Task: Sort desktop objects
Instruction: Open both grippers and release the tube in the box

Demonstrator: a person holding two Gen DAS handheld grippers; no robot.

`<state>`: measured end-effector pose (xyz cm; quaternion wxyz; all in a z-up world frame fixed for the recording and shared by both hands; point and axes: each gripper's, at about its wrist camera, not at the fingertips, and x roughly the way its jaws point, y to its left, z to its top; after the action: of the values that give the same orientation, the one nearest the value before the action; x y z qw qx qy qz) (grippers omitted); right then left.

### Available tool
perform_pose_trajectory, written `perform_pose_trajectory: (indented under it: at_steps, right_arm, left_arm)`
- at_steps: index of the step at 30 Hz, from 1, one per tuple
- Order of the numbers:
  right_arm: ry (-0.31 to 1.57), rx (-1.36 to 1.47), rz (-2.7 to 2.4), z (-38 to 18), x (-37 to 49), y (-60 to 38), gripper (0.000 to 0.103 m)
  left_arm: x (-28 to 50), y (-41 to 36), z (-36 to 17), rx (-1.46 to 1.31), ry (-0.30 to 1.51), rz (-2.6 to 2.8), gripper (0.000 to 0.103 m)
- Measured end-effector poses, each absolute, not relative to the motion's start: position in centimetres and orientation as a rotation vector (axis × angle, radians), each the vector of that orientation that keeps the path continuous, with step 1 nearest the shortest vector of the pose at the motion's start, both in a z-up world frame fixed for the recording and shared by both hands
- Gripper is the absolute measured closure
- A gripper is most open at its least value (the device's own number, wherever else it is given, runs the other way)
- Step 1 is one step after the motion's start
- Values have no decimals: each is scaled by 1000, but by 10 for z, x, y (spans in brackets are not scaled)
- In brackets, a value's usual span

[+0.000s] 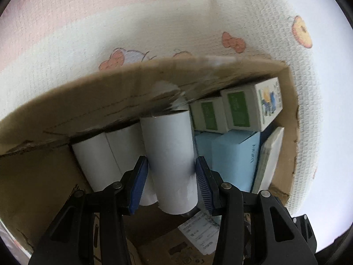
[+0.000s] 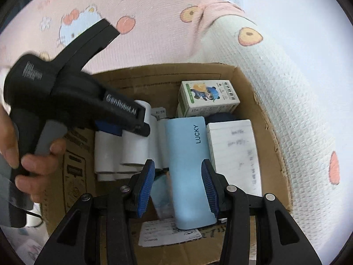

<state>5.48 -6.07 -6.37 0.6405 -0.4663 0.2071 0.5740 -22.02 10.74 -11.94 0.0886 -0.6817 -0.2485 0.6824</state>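
1. Sorting is well along: the box (image 2: 260, 101) already holds white rolls (image 1: 106, 154), green cartons (image 1: 240, 110) and a notepad (image 2: 233, 154).
2. Left claw (image 1: 172, 176) is clamped on a roll (image 1: 169, 161) beside the other rolls.
3. Right claw (image 2: 176, 187) grips a blue case (image 2: 189, 172) inside the box.
4. A cartoon-print cloth (image 2: 275, 70) underlies the box; whether more items remain cannot be told.

Three white rolls (image 1: 169, 159); two green-labelled cartons (image 1: 240, 108); two light-blue boxes (image 2: 189, 167); one white box (image 2: 233, 152); one cardboard box (image 2: 262, 114).
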Motion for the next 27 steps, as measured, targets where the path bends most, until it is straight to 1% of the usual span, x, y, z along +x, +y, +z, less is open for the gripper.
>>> perform_pose_trajectory:
  at_steps: [4,9,13,19,21,22,23,24,25,26,27]
  right_arm:
    - [460,-1093,1316,-67,58,-49,62]
    - [452,-1110,1336,-75,58,-40,62]
    - [467,-1116,1348,-78,60,-37,62]
    - [522,-1110,1417,-85,54,-28,62]
    - [517,-1123,1447,-88,49,-26,62]
    - [517,-1131,1461,-89,46,-23,62]
    - [519,-1136,1471,-90,44,-21,62]
    - [523,-1140,1479,-91,43,-19,62]
    - [532,-1144,1487,-92,41,-16,62]
    - [541,-1147,1498,-94,40,-12,62]
    - [555,-1148,1504,-96,39,-8,62]
  left_arm:
    - [-219,108,-121,-2051,-729,2038,54]
    - [-213,103,-116,-1997,-933,2024,44]
    - [-208,99,-99,-1971,-986,2056,41]
    - [-205,84,-76,-1878,-920,2079,41]
    - [-204,81,-73,-1847,-944,2069,48]
    - [-203,78,-71,-1834,-940,2078,58]
    - [-202,74,-70,-1825,-924,2099,70]
    - [-202,71,-70,-1813,-896,2139,77]
    - [-202,69,-69,-1801,-879,2162,87]
    - [-201,66,-68,-1786,-866,2180,89]
    - [-201,64,-67,-1765,-853,2194,89]
